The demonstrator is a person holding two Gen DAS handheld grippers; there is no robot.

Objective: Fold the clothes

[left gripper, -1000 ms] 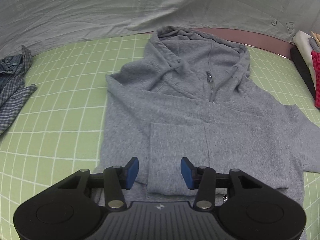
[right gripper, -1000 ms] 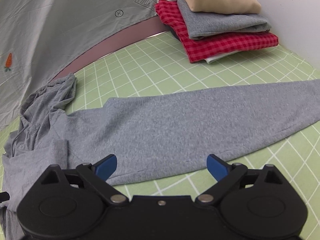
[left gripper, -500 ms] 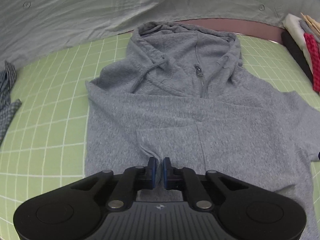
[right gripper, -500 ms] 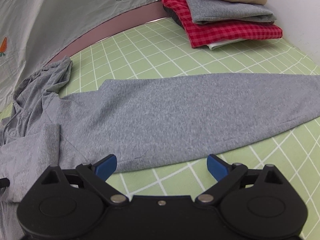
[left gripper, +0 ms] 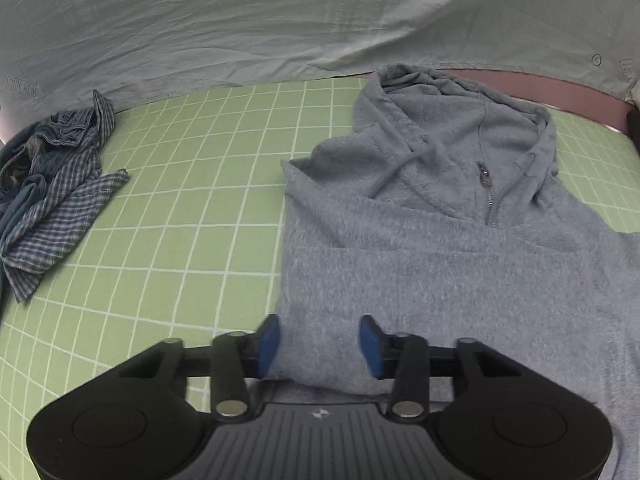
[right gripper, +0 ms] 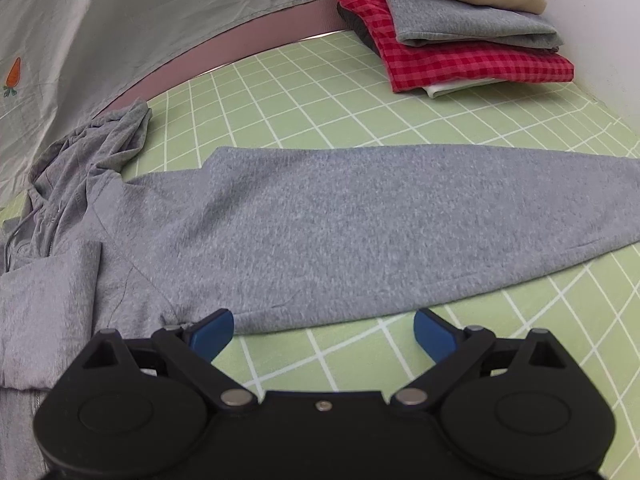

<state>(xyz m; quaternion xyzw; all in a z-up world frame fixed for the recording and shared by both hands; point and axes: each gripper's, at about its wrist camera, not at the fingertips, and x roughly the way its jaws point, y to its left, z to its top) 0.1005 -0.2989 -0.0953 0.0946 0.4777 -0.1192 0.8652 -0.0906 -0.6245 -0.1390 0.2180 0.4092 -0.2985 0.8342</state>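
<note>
the left hand-held gripper [left gripper: 319, 345] has its two blue pads spread apart with nothing between them; it hovers over the lower left part of the grey hoodie [left gripper: 440, 264], its left pad at the garment's left edge and its right pad over the cloth. the hoodie lies front up on the green gridded mat [left gripper: 180, 208] that covers the table, its hood [left gripper: 452, 92] bunched at the far end against a pink strip, its drawstring and short zip [left gripper: 489, 196] showing at the neck, and one sleeve folded across the chest. well to the left, apart from the hoodie, a crumpled blue checked shirt [left gripper: 56, 184] sits on the mat, and a pale sheet with small carrot prints [left gripper: 280, 28] hangs behind. the right hand-held gripper [right gripper: 323, 332] is wide open and holds nothing; its left pad is at the near edge of the hoodie's other sleeve [right gripper: 380, 224], close to the armpit, and its right pad is over bare mat. that sleeve lies flat and stretched out to the right across the mat. at the far right corner, well apart from the sleeve, stands a stack of folded clothes [right gripper: 460, 36]: a beige piece on top, a grey one, a red checked one and something white beneath.
</note>
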